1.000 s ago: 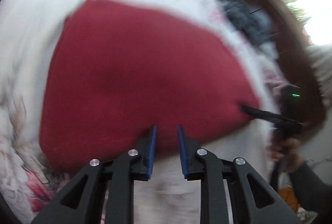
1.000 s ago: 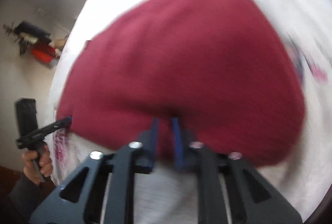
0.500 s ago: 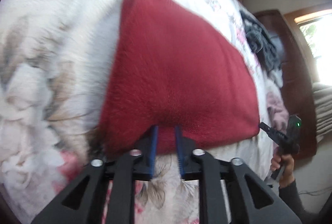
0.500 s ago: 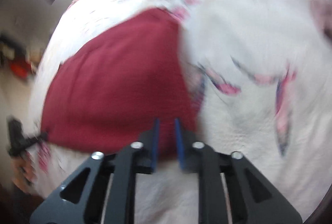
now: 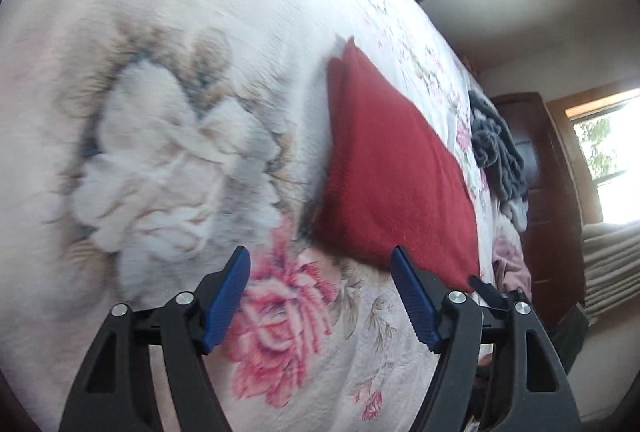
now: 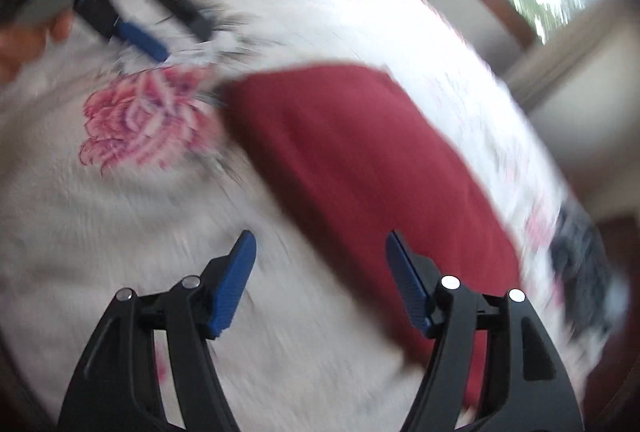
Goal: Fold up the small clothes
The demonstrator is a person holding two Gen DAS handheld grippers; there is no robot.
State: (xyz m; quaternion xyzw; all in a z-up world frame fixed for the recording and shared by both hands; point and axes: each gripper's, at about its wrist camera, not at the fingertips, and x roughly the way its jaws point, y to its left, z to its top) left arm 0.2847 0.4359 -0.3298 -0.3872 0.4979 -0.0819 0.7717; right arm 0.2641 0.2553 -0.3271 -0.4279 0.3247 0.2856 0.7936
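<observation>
both tongs, left (image 5: 320, 296) & right (image 6: 320, 280), gape empty; folded red cloth (image 5: 396, 176) runs lengthwise away on bedspread (image 5: 160, 72).

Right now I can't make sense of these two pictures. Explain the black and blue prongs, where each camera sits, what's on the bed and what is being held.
There is no robot here. A person holds a handheld two-finger tool in each hand, and each tool has a wide-angle camera that looks out along its fingers. The black prongs with blue pads at the bottom of each picture are those fingers.

One picture comes from the left tool, the other from the right tool. Both stand wide open with nothing between the pads.

Under them lies a white floral bedspread. On it lies a folded red cloth, flat and free of both tools. Farther off lies a pile of dark grey clothes. The right tool's picture is blurred, yet at its top left it shows the other tool and part of a hand.
</observation>
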